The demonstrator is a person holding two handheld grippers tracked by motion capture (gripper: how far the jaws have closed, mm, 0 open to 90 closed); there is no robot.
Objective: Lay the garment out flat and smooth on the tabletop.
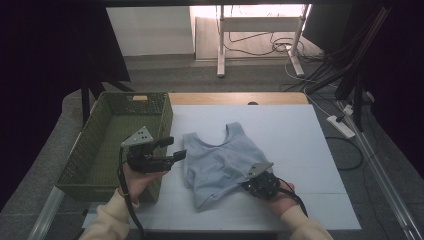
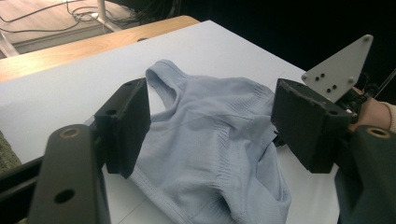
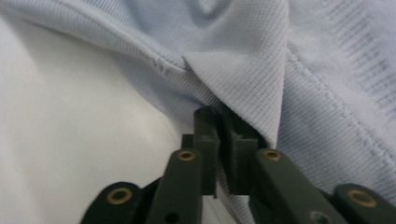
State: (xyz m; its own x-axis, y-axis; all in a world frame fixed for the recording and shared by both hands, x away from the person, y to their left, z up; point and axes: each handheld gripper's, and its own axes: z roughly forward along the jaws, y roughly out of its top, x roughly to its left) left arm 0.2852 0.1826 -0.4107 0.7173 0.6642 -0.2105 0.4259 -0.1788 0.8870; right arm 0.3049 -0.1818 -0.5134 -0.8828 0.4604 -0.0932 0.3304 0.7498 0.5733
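The tabletop (image 1: 300, 130) is covered in white, with a green basket (image 1: 85, 175) standing at its left edge. I have a pale blue top (image 1: 220, 162) lying crumpled near the middle of the sheet, straps pointing away from me, just right of the basket.

My left tongs (image 1: 172, 148) hover above the gap between basket and top, jaws wide and holding nothing; in the left gripper view the top lies between and beyond them, untouched.

My right tongs (image 3: 223, 135) are at the top's near right edge, jaws pinched narrow on a fold of the fabric (image 3: 243, 84); the right gripper view shows the cloth caught between the pads by a thin lip only.

I judge the step in hand to be securing this corner so the top can be lifted or spread. To do it well I would keep the right pinch firm and raise it slowly, watching that the thin fold does not slip out. Then I would bring the left tongs down onto the opposite hem, bite deeper than a single edge, and pull both sides evenly so the knit does not bunch.
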